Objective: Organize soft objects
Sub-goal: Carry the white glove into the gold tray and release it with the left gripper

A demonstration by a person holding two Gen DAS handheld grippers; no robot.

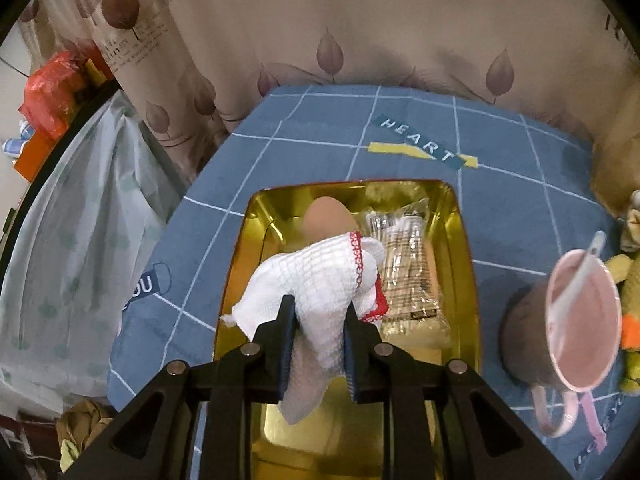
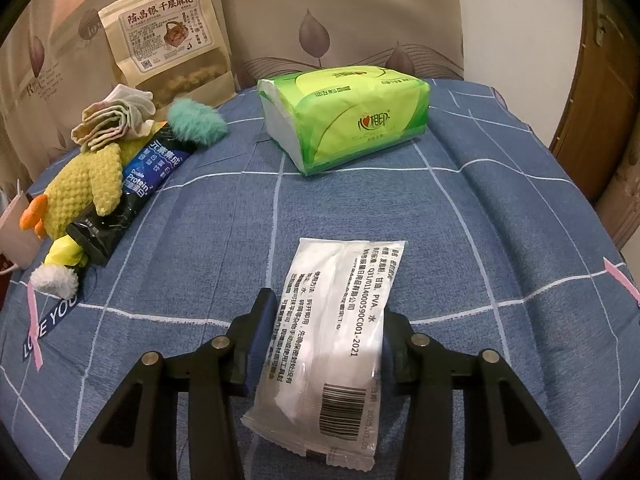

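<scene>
Cloth (image 1: 320,280) in left tool (image 1: 318,316) hangs lengthwise over gold tray (image 1: 466,240)

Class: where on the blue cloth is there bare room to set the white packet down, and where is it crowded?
Bare cloth lies between the tissue pack and the white packet. The corner around the yellow duck is crowded.

gold tray (image 1: 466,248) holds a packet (image 1: 408,268) right, bare floor left; pink cup (image 1: 580,320) flanks it.

Leaf-print curtain (image 1: 360,40) behind blue checked tablecloth (image 2: 500,220)
</scene>
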